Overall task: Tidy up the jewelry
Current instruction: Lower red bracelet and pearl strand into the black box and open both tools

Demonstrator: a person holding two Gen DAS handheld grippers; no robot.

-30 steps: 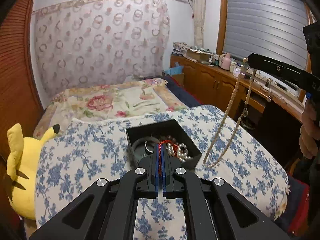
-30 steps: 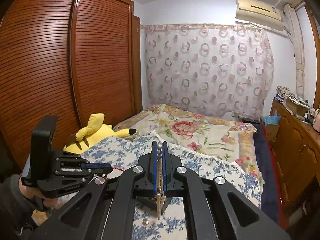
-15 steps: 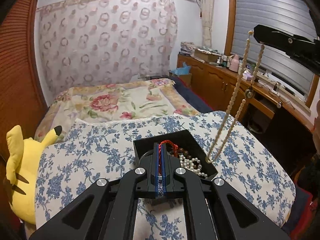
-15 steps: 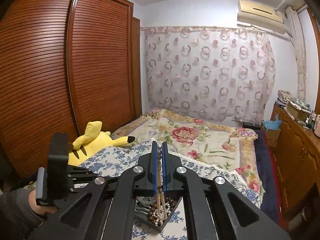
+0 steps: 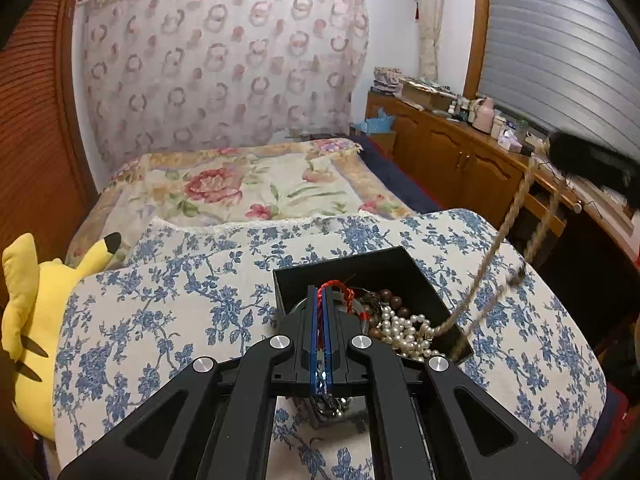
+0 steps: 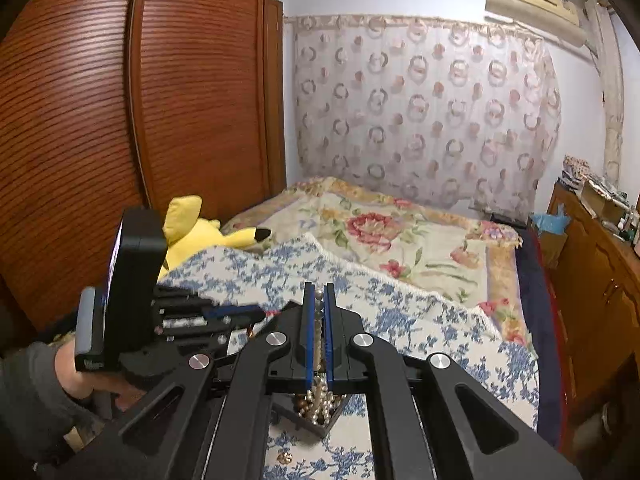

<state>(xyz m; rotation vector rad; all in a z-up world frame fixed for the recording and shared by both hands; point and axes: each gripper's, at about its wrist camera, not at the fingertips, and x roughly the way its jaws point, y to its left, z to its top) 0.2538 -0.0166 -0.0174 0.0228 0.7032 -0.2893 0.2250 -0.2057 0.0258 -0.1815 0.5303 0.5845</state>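
Note:
A black open box [image 5: 344,272] sits on the blue-flowered cloth [image 5: 168,312], holding white pearls [image 5: 404,332] and brown beads [image 5: 390,300]. My left gripper [image 5: 319,292] is shut on a red cord [image 5: 340,286] just above the box's left half. My right gripper [image 6: 319,292] is shut on a long beige bead necklace [image 6: 319,308]. In the left wrist view the right gripper [image 5: 556,148] hangs at the far right. From it the necklace [image 5: 508,224] runs down, blurred, to the box's near right corner. The right wrist view shows the left gripper [image 6: 256,313] and pearls [image 6: 320,400] below.
A yellow plush toy [image 5: 36,312] lies at the cloth's left edge. Behind is a bed with a flowered quilt [image 5: 240,188]. Wooden cabinets [image 5: 460,160] line the right side and a wooden wardrobe [image 6: 100,140] the left. A small gold piece [image 6: 285,458] lies on the cloth.
Both grippers have sunk toward the box. The necklace, which hung beside the box on the right, now reaches the box's near right corner. The red cord hangs lower over the box.

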